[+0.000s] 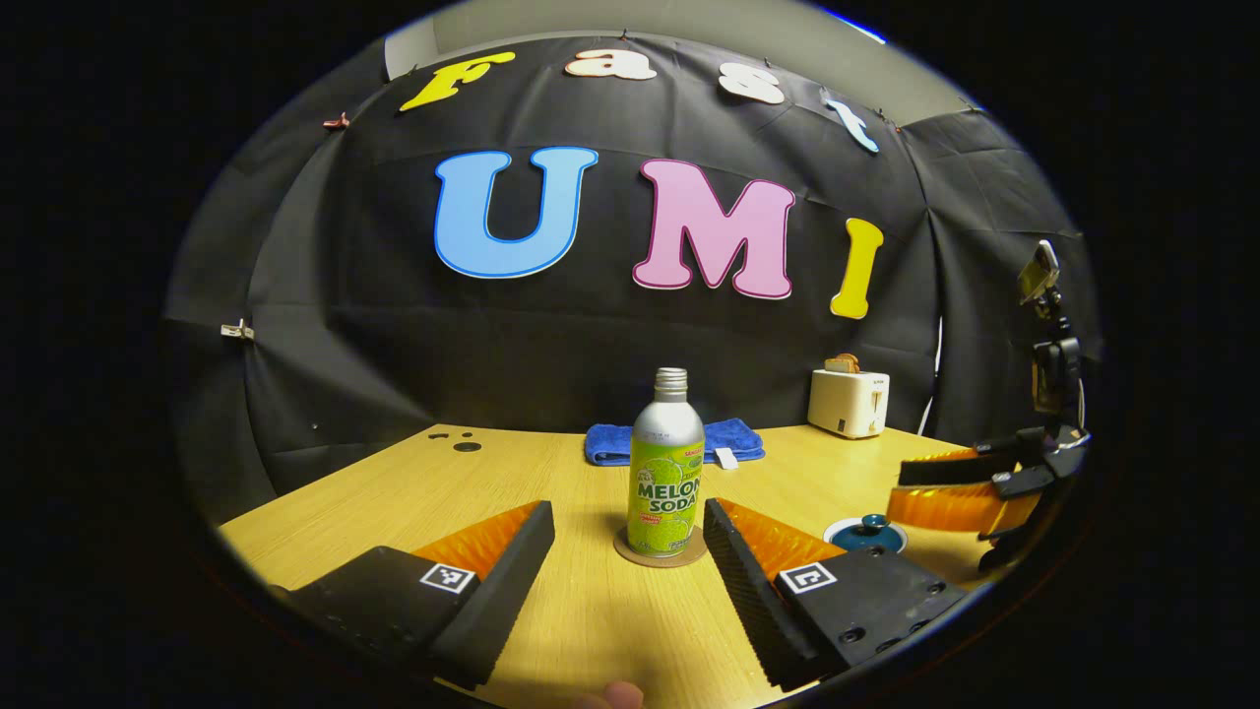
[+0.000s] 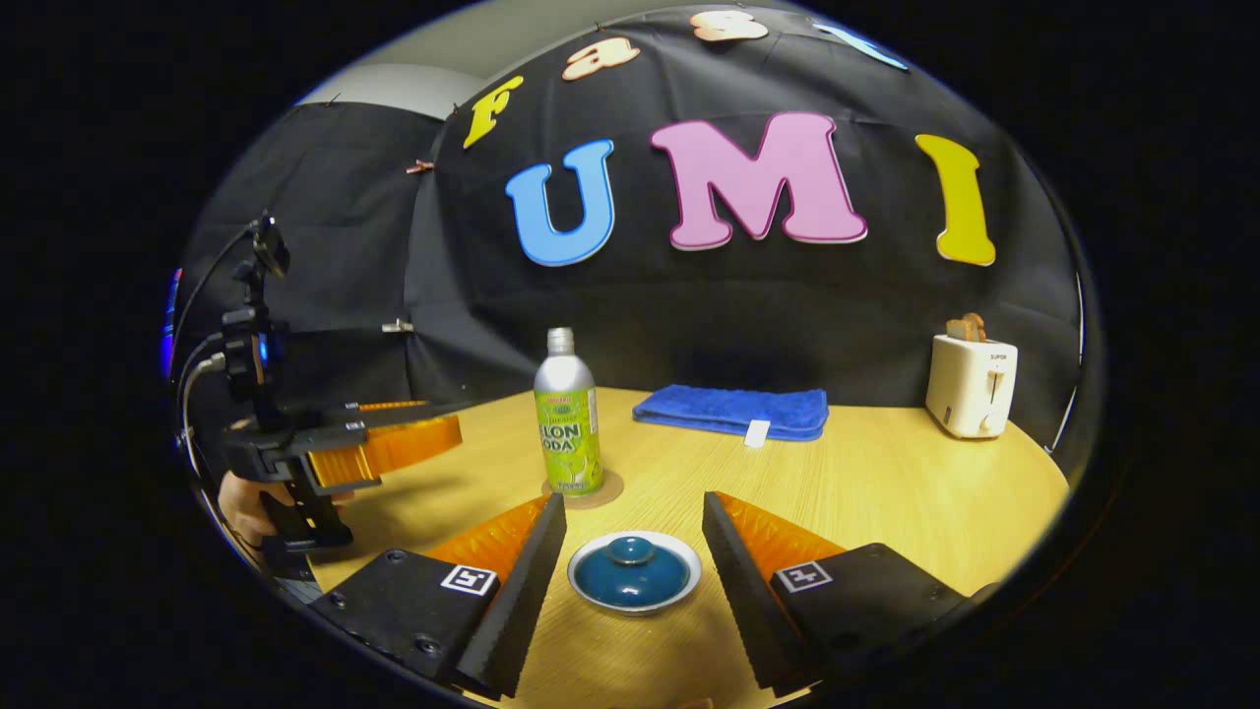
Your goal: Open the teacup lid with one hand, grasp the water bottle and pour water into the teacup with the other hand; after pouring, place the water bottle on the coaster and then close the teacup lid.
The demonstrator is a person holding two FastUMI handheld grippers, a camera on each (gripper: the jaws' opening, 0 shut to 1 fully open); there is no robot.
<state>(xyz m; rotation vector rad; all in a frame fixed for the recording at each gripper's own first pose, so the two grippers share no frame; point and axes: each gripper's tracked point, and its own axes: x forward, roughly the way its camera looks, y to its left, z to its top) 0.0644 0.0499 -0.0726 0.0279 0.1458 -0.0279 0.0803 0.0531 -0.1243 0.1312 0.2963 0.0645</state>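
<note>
the right gripper [image 2: 630, 537] hangs spread, its fingers either side of the lid [image 2: 633, 569] on the teacup [image 2: 635, 599]; lower squarely and pinch the knob, then lift straight up. the left gripper [image 1: 625, 542] is spread too, facing the bottle [image 1: 666, 468] on its coaster [image 1: 661, 553], not touching. the cup's body is hidden under the lid, so its depth is probably shallow at best a guess.

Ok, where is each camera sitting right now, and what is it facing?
Left gripper view: rides the left tool, facing the bottle on its coaster; own open fingers below.
Right gripper view: rides the right tool, facing the lidded teacup; own open fingers below.
Shared: bottle, teacup, blue towel, toaster, each other's tool.
</note>
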